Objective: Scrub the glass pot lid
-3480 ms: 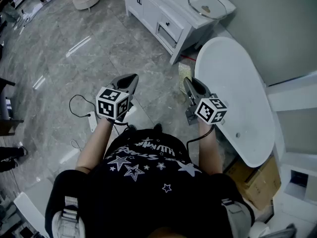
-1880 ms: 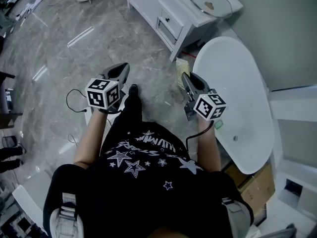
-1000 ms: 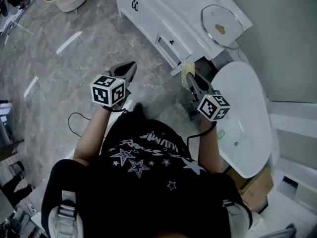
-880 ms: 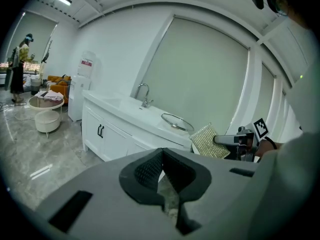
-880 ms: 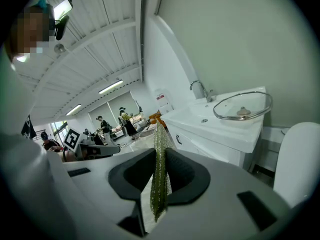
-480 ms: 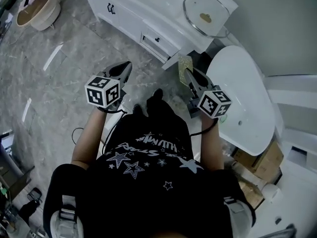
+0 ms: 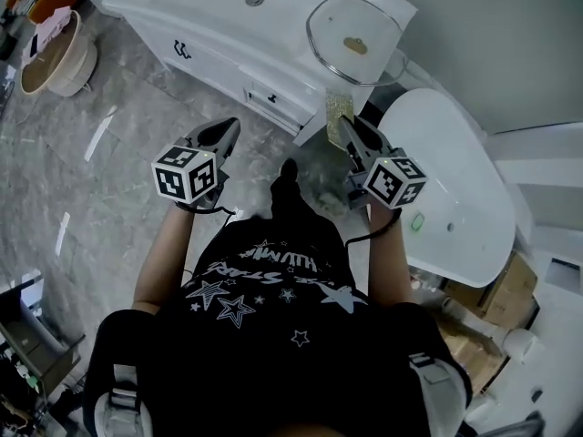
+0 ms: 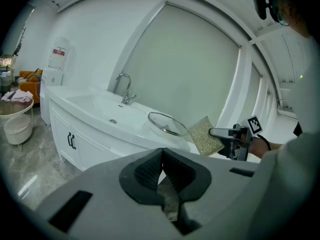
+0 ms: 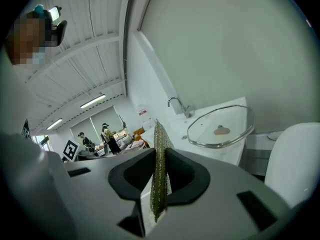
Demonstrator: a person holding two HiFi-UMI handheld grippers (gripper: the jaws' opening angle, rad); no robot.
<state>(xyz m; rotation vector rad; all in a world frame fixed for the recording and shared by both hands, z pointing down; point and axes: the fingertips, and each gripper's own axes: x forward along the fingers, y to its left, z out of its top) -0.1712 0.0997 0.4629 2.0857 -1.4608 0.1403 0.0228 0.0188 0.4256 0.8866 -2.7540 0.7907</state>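
The glass pot lid point(image 7: 355, 28), steel-rimmed with a brown knob, lies flat on the right end of the white vanity counter point(image 7: 214, 21); it also shows in the left gripper view point(image 8: 166, 123) and the right gripper view point(image 9: 220, 126). My right gripper point(image 7: 347, 133) is shut on a gold mesh scrubbing cloth point(image 7: 340, 115), seen edge-on between the pads point(image 9: 159, 174); it hovers short of the lid. My left gripper point(image 7: 225, 133) is shut and holds nothing point(image 8: 161, 170), out in front of the cabinet.
A sink basin with a drain point(image 7: 254, 0) and a faucet point(image 8: 125, 86) sit in the counter left of the lid. A white oval tub point(image 7: 451, 189) stands at the right. A beige basket point(image 7: 56, 51) rests on the marble floor at the far left.
Both grippers have travelled toward the vanity; the counter and the lid now lie closer and more central in the head view. The cloth stays clamped in the right gripper.
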